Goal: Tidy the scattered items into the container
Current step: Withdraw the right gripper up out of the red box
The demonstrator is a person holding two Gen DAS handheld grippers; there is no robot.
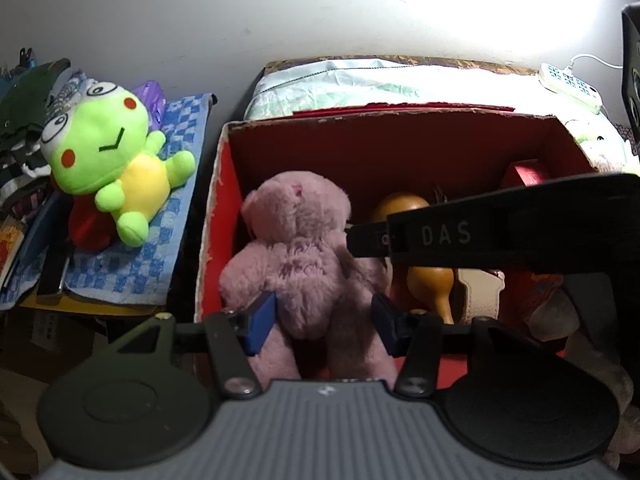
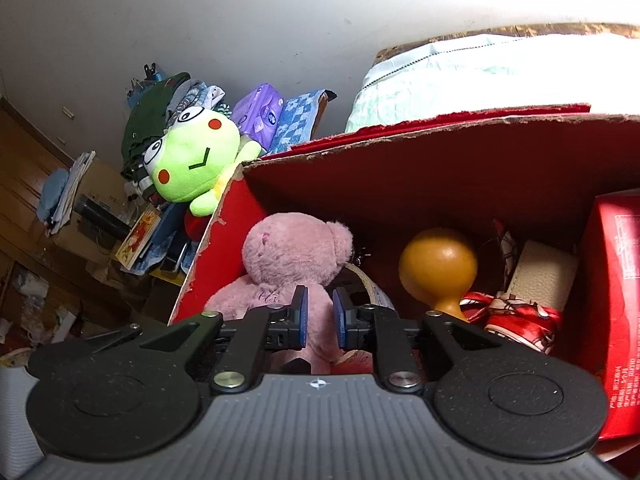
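Observation:
A pink plush bear [image 1: 296, 248] sits inside the red cardboard box [image 1: 360, 136], at its left end. My left gripper [image 1: 324, 322] is open, its blue pads on either side of the bear's lower body. My right gripper [image 2: 319, 316] is shut on the bear's arm [image 2: 318, 320]; in the left wrist view it crosses above the box as a black bar [image 1: 500, 224]. The bear [image 2: 288, 256] and the box [image 2: 440, 148] also show in the right wrist view. A green frog plush [image 1: 116, 160] lies outside the box on a blue checked cloth [image 1: 160, 248].
In the box are an orange gourd [image 2: 438, 266], a red patterned cloth [image 2: 516, 312], a cream block [image 2: 544, 272] and a red carton [image 2: 616, 300]. A pale bundle [image 1: 340, 84] lies behind the box. Clothes and clutter [image 2: 160, 116] pile at the left. A power strip [image 1: 570, 84] lies at the far right.

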